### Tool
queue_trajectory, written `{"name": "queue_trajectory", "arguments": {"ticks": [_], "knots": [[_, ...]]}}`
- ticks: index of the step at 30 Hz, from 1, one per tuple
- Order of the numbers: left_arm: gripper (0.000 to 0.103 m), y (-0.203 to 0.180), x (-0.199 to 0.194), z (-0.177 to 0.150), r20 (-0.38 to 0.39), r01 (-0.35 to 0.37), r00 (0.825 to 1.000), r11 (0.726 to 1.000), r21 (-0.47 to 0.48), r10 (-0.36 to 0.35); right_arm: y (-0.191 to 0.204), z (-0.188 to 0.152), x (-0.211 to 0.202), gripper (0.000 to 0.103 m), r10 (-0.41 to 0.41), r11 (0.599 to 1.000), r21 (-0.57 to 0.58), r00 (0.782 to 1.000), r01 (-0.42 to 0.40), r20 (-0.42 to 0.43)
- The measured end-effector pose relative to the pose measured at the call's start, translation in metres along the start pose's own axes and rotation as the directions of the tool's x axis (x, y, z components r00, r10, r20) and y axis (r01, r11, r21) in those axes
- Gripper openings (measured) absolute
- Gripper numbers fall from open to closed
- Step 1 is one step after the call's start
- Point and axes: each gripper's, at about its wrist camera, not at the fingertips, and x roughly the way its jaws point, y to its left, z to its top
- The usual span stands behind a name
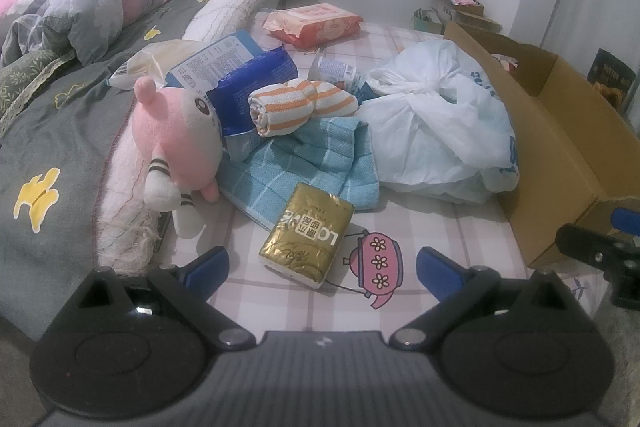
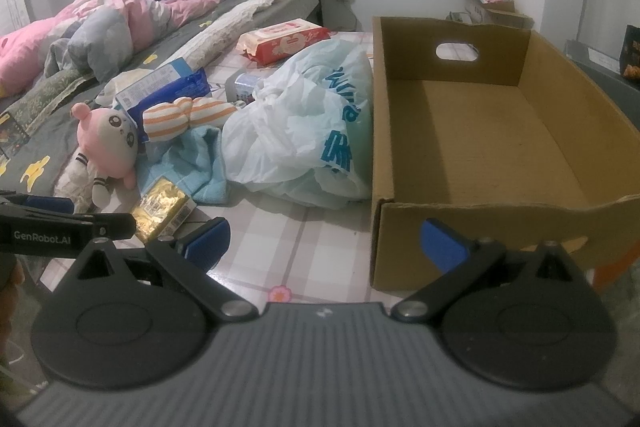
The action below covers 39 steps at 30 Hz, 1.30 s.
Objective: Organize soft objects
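Plush [image 1: 176,135]: light, squashy, grips best at the body; towel roll [image 1: 300,107]: soft, pinch mid-roll; box [image 2: 480,131] empty; left gripper [image 1: 322,269] and right gripper [image 2: 324,241] both spread, holding nothing.

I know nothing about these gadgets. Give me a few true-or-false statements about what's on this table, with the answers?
1. The cardboard box is empty. True.
2. The left gripper is clamped on the gold tissue pack. False: its jaws are open and the pack lies between them on the table.
3. The orange-striped rolled towel rests on the blue towel. True.
4. The pink plush toy is inside the box. False: it lies by the bed's edge.
5. The right gripper holds the white plastic bag. False: it is open and empty.
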Motion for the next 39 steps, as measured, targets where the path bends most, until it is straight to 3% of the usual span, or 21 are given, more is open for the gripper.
{"name": "queue_trajectory", "arguments": {"ticks": [32,35,39], "knots": [[0.101,0.006,0.008,-0.003,-0.022,-0.021,1.0,1.0,0.005,0.021,0.001,-0.002,0.004,0.102,-0.003,1.0,0.002,1.0,0.003,-0.012],[0.101,0.01,0.005,0.001,-0.004,-0.032,0.999,0.999,0.042,0.033,0.004,0.0,0.001,0.102,0.0,1.0,-0.003,1.0,0.0,-0.009],[0.101,0.023,-0.005,0.01,0.075,-0.101,0.993,0.992,0.076,0.096,0.015,0.02,-0.013,0.102,0.02,0.998,-0.063,0.999,-0.017,0.038]]}}
